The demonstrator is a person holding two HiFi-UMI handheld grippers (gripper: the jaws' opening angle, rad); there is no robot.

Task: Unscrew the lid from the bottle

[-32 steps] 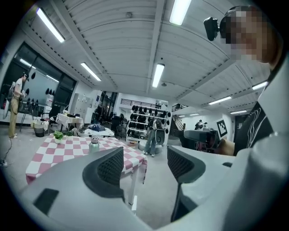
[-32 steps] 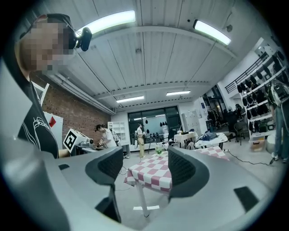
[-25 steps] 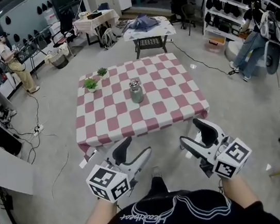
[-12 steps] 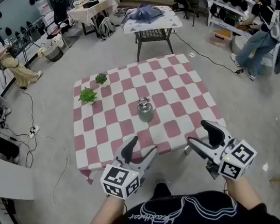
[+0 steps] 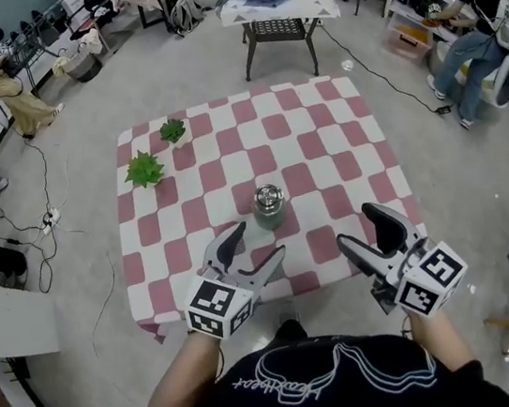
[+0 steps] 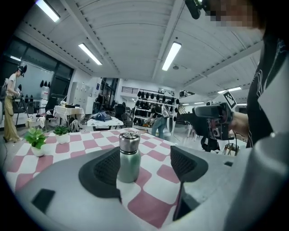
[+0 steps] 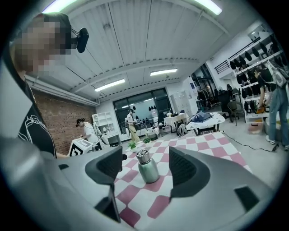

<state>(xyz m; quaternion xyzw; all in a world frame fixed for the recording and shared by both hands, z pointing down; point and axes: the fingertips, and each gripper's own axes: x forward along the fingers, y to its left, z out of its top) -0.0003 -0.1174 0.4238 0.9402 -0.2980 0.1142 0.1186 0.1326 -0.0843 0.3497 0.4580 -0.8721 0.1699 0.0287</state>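
Green metal bottle (image 5: 272, 212): stands upright on the red-and-white checked tabletop (image 5: 320, 131), near the edge closest to you, roughly mid-width; long axis vertical
Steel lid (image 5: 269, 194): on top, screwed down as far as you can see, facing straight up
Left tongs (image 5: 254, 248): jaws opening, wide apart, gripping nothing; the bottle shows in the gap but sits further out on the tabletop, clear of both pads
Right tongs (image 5: 364, 229): spread wide, empty; the bottle is framed btwn the pads in its own view, w/ no contact
Direction: from your left tongs the bottle is ahead & a bit to the right; from your right tongs it's ahead & well to the left
Nearer hand: left, going by the head view; its tips are near the bottle, the right is clearly further off
Approach (judgement): body grip wants a level reach from the side across the vertical axis; lid grip wants the other tongs over the top, in line w/ that axis
Stage (judgement): pre-grasp, nothing touched, lid not yet turned
Clearance: two small potted plants (image 5: 144, 170) sit far left, well apart from the bottle, so they're no obstacle to either reach
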